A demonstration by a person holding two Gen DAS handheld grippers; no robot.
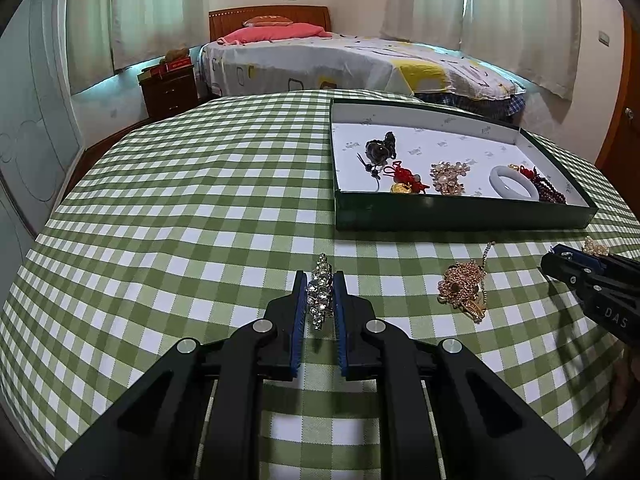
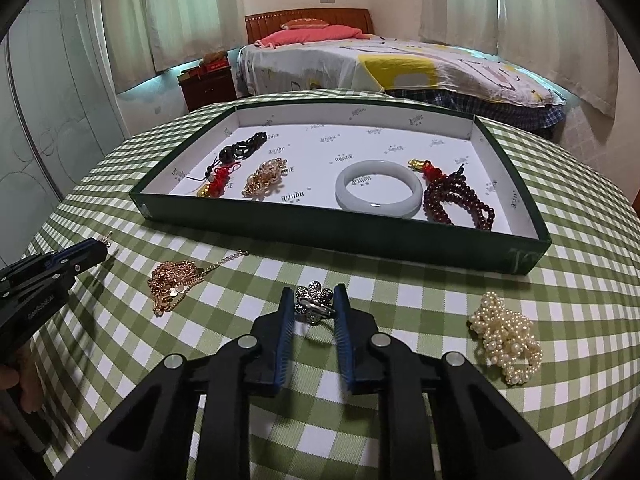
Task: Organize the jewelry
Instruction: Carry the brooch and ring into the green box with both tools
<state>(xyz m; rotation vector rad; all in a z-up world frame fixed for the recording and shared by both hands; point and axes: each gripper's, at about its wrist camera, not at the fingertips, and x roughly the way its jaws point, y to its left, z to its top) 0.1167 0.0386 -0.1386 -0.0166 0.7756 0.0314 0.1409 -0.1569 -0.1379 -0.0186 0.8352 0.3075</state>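
My left gripper (image 1: 319,280) is shut on a long rhinestone clip (image 1: 320,296), held edge-on just above the green checked cloth; from the right wrist view it shows at the far left (image 2: 100,246). My right gripper (image 2: 313,292) sits low on the cloth, its blue pads pressed against both sides of a silver flower brooch (image 2: 314,302); its tip enters the left wrist view at the right edge (image 1: 556,258). Loose on the cloth lie a gold chain necklace (image 2: 176,284) (image 1: 464,288) and a pearl bracelet (image 2: 504,336).
A shallow green box (image 2: 344,236) with white lining stands beyond both grippers. It holds a white bangle (image 2: 380,210), dark red beads (image 2: 460,204), a gold pearl piece (image 2: 264,178), a red knot charm (image 2: 218,180) and a dark cord pendant (image 2: 244,148). A bed (image 2: 400,64) stands behind the table.
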